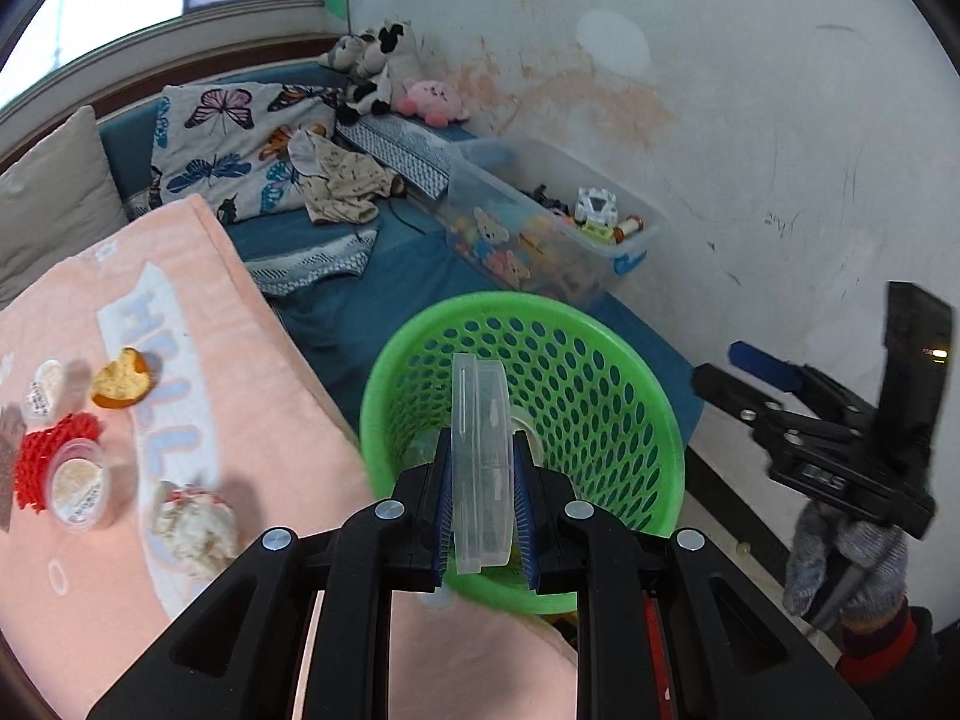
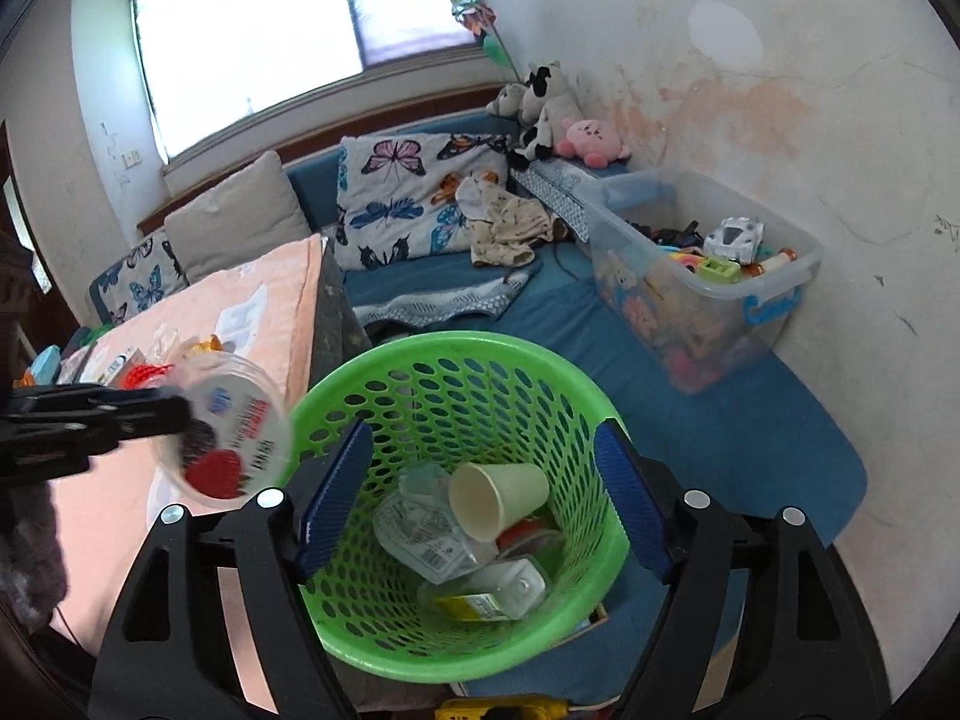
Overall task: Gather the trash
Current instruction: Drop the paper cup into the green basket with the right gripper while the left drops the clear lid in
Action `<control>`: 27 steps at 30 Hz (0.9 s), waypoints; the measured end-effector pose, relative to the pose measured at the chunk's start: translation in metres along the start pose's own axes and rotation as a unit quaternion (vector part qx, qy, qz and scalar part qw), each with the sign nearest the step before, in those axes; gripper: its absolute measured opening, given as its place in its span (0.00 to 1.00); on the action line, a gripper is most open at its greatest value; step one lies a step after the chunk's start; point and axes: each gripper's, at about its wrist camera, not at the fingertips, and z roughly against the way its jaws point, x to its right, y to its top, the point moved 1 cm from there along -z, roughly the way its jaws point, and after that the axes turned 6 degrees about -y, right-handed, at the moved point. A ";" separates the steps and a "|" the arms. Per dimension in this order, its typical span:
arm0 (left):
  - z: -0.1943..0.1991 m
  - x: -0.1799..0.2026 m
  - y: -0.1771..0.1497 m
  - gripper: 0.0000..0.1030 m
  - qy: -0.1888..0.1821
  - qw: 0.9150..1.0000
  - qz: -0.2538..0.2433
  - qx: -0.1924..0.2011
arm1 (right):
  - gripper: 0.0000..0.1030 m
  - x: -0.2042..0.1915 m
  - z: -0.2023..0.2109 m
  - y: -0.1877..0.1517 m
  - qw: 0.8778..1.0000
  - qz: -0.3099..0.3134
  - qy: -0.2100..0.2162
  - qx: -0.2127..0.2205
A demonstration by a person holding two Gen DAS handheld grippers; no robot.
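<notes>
**Clear-up under way: lid poised over the bin, scraps still on the table**

Nearest the lens, the left gripper [image 1: 483, 516] is clamped on a clear plastic lid [image 1: 483, 468], held on edge at six o'clock in the left wrist view and hanging over the near rim of the green basket [image 1: 624, 360]; from the right wrist view the same lid [image 2: 228, 426] shows its printed face at nine o'clock, just beside the basket's left rim and apparently not yet inside; the right gripper [image 2: 480, 498] stands wide apart above the basket [image 2: 456, 348] with nothing between its blue pads [image 2: 336, 492]. Inside the basket already lie a paper cup [image 2: 498, 498], a crumpled clear wrapper [image 2: 426, 534] and a clear bottle with a yellow label [image 2: 492, 594], so part of the job looks done. Further off, at nine o'clock in the left wrist view, the peach-covered table [image 1: 252, 420] still carries a crumpled tissue [image 1: 192, 528], a small lidded tub [image 1: 78, 483] on a red foam net [image 1: 51, 444], a second small tub [image 1: 42, 390] and an orange peel [image 1: 120, 384]; these appear to be what remains. Beyond, at one o'clock, a clear toy box [image 1: 552, 234] sits on the blue bed [image 1: 360, 300], with soft toys [image 1: 384, 72] at twelve o'clock against the wall.
</notes>
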 end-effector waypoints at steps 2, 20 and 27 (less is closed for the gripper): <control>-0.009 0.001 -0.002 0.17 0.000 1.000 0.004 -0.009 | 0.76 0.004 0.003 -0.004 1.000 -0.010 0.002 -0.001; -0.001 -0.006 -0.020 0.43 -0.014 1.000 0.015 -0.002 | 0.87 -0.016 0.025 -0.012 1.000 -0.001 0.016 0.009; 0.038 -0.036 -0.032 0.43 0.018 0.999 0.042 0.027 | 0.88 -0.034 0.033 -0.009 0.999 0.014 0.027 0.017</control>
